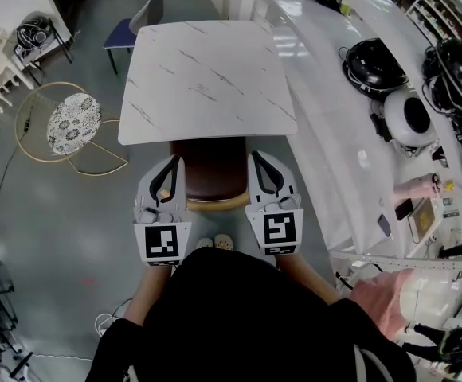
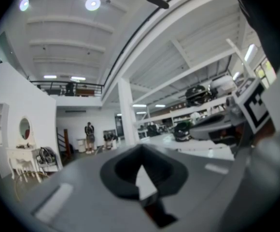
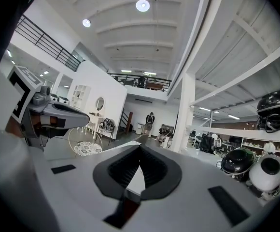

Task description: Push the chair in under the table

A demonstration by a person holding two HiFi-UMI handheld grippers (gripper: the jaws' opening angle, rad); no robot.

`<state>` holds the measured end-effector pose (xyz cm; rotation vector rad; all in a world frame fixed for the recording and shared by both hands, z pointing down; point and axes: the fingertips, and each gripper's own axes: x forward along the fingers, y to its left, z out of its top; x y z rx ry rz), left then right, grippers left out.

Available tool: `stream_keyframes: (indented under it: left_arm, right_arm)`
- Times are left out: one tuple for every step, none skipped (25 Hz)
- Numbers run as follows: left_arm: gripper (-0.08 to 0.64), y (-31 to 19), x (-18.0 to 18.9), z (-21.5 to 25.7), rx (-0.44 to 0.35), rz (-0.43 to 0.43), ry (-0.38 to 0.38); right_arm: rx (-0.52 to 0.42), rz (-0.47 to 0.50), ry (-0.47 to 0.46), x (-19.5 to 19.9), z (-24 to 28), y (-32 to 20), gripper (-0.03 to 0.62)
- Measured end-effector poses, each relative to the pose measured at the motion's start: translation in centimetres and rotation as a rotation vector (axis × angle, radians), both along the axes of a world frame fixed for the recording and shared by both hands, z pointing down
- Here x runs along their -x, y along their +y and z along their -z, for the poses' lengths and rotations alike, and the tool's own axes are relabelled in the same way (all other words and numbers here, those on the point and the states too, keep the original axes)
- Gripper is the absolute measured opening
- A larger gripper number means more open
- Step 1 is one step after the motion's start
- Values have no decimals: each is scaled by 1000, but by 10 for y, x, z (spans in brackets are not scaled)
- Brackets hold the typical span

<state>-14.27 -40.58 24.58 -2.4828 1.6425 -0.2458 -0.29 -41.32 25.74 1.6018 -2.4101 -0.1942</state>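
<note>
A brown chair (image 1: 211,169) with a wooden back rim (image 1: 215,204) stands at the near edge of the white marble table (image 1: 207,78), its seat mostly under the top. My left gripper (image 1: 172,164) is beside the chair back's left end and my right gripper (image 1: 257,159) beside its right end. Both point level toward the table. Whether they touch the chair I cannot tell. In the left gripper view the left gripper (image 2: 141,150) has its jaws shut with nothing between them. The right gripper (image 3: 140,150) is shut and empty too in the right gripper view.
A grey and blue chair (image 1: 139,18) stands at the table's far left corner. A gold wire stool with a patterned cushion (image 1: 73,123) is to the left. A long white counter (image 1: 326,94) with helmets (image 1: 372,62) runs along the right. My feet (image 1: 213,243) are behind the chair.
</note>
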Motion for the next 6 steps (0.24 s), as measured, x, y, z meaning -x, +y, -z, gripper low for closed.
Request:
stream_keyframes:
  left_arm:
    - [8,0,0,0,0,-2,-1]
    - [8,0,-1,1,-2,-5,-2]
    - [6,0,-1,1,-2,-7,-3]
    - [8,0,-1,1,-2,-9,-5]
    - [8,1,-1,0,-2,-10,-5]
    - [8,1,-1,0,-1,-11,-6]
  right_arm:
    - [0,1,-1,0,0,0,20]
    - [0,1,-1,1,1,0,20]
    - [-1,2,-1,1,1,0,20]
    - [-1,3,-1,2,1,0,20]
    - [-1,3,-1,3,1,0,20]
    - [-1,4,-1,3,1,0,20]
